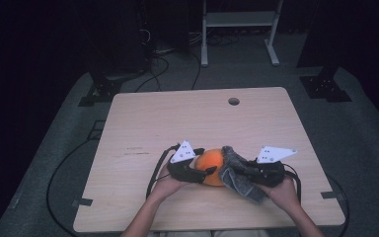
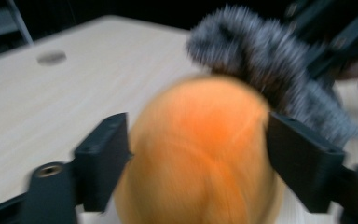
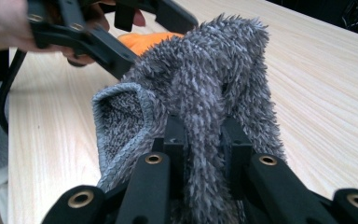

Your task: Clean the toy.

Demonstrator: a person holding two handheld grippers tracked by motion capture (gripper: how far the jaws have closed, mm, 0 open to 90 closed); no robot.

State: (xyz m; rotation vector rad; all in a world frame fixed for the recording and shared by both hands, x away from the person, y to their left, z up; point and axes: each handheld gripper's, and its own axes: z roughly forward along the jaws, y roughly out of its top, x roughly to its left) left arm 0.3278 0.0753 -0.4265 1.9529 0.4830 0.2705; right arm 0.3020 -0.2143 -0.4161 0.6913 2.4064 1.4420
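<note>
While the work in hand looked to be wiping an orange ball with a grey cloth, the scene read as follows;

Left gripper (image 1: pixel 208 171): jaws stood partly open, one on each flank of the orange ball (image 2: pixel 200 154); the left gripper view was blurred, so whether the pads pressed on it I could not tell

Right gripper (image 3: pixel 204 140): jaws nearly closed, clamped on a fold of the grey fuzzy cloth (image 3: pixel 200 88); the rest of the cloth stood up ahead of the jaws

Orange ball: near the front edge of the tabletop (image 1: pixel 177 118), between the two hands; seen from above, it touched the cloth on its right side

Key relation: the ball lay directly ahead of the right jaws, just beyond the cloth, with the cloth's free end draped against the ball's far upper side; the left hand (image 1: pixel 165 183) was the nearer to the ball

Judgement: the coming move probably called for drawing the cloth across the ball while the left jaws steadied it; a loose hold could let the ball roll
</note>
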